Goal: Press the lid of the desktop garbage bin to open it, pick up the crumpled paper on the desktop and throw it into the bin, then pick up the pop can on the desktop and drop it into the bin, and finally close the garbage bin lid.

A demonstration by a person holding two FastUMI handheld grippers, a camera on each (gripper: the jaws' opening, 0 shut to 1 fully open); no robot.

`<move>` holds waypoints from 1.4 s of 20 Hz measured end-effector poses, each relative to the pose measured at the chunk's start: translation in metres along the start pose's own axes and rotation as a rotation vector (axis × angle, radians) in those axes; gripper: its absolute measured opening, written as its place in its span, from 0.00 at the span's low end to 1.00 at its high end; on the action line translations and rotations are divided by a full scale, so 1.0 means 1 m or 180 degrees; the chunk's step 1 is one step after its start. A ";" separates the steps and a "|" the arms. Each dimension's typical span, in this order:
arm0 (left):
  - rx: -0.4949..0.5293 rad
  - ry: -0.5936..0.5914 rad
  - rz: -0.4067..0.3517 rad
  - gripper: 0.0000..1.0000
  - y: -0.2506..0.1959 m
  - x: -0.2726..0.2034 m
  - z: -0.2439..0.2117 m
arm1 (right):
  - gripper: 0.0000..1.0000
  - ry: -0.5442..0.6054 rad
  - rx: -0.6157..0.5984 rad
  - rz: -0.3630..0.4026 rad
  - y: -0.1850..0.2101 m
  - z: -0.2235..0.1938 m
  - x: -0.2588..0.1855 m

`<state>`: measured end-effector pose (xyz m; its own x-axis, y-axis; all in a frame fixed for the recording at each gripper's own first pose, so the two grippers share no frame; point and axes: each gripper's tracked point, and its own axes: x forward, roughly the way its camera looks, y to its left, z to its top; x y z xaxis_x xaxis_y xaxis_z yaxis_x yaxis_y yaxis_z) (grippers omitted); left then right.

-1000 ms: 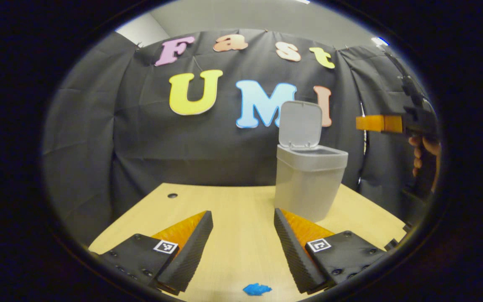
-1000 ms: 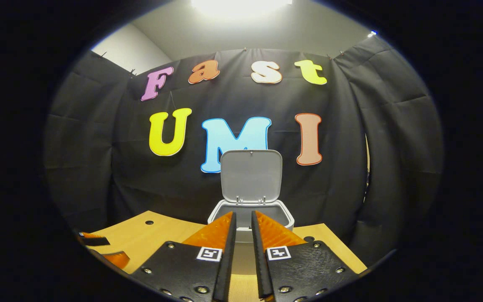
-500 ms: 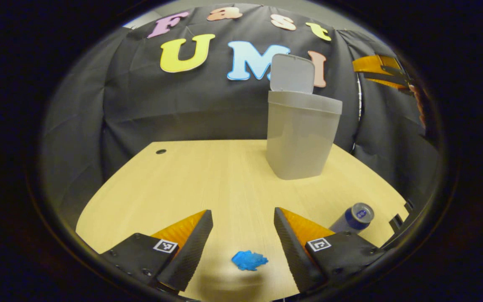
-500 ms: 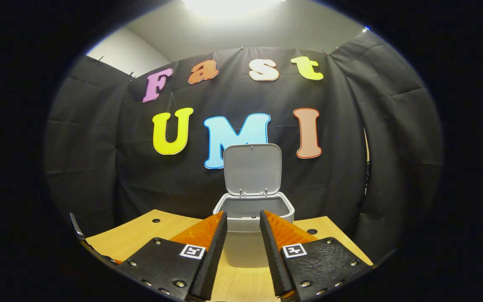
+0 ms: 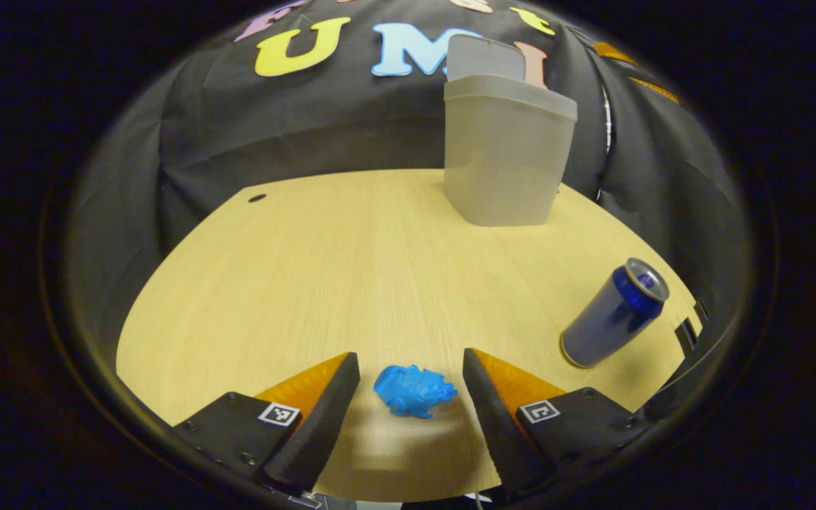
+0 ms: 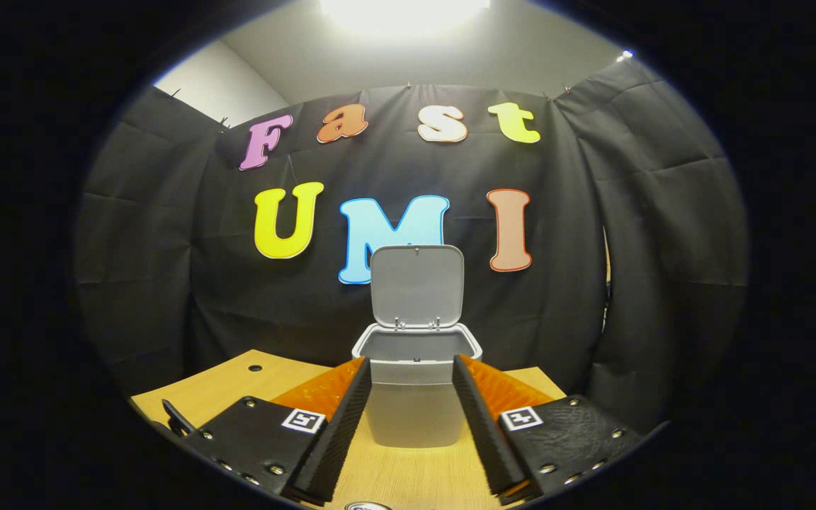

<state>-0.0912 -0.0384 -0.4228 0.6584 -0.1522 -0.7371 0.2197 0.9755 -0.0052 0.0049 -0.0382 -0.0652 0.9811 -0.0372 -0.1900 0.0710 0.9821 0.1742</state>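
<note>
A crumpled blue paper (image 5: 414, 390) lies on the wooden desktop (image 5: 351, 269), between the spread fingers of my left gripper (image 5: 411, 365), which is open and not touching it. A blue pop can (image 5: 613, 312) stands to the right of that gripper. The grey bin (image 5: 503, 152) stands at the far side of the desk with its lid (image 5: 484, 58) raised. In the right gripper view the bin (image 6: 415, 397) stands straight ahead, its lid (image 6: 416, 285) upright. My right gripper (image 6: 411, 368) hangs open in front of the bin, with nothing between its fingers.
The black cloth wall closes the desk at the back and sides. A small round hole (image 5: 257, 198) marks the desktop's far left corner. Bare wood stretches between the paper and the bin. The can's rim (image 6: 367, 506) peeks in at the bottom of the right gripper view.
My left gripper has tilted down and moved forward, so the blue paper now lies between its fingers and the can has come into view. My right gripper has opened wider and drawn back from the bin.
</note>
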 end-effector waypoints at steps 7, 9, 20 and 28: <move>0.0143 0.0226 0.0005 0.85 0.006 0.009 -0.019 | 0.79 0.0002 -0.0007 -0.0035 0.000 0.001 -0.010; 0.0200 0.0198 0.0009 0.74 0.006 0.013 -0.017 | 0.79 0.0016 -0.0019 -0.0040 0.001 0.000 -0.009; 0.0309 0.0146 0.0025 0.21 0.008 0.019 -0.008 | 0.79 0.0038 -0.0011 -0.0051 -0.003 -0.002 -0.012; 0.0071 -0.0391 -0.0039 0.14 0.001 0.001 0.098 | 0.79 -0.0063 -0.0052 -0.0127 -0.020 0.006 -0.010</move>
<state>-0.0199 -0.0528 -0.3570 0.7386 -0.1837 -0.6487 0.2434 0.9699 0.0024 -0.0056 -0.0589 -0.0609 0.9809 -0.0797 -0.1774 0.1072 0.9827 0.1512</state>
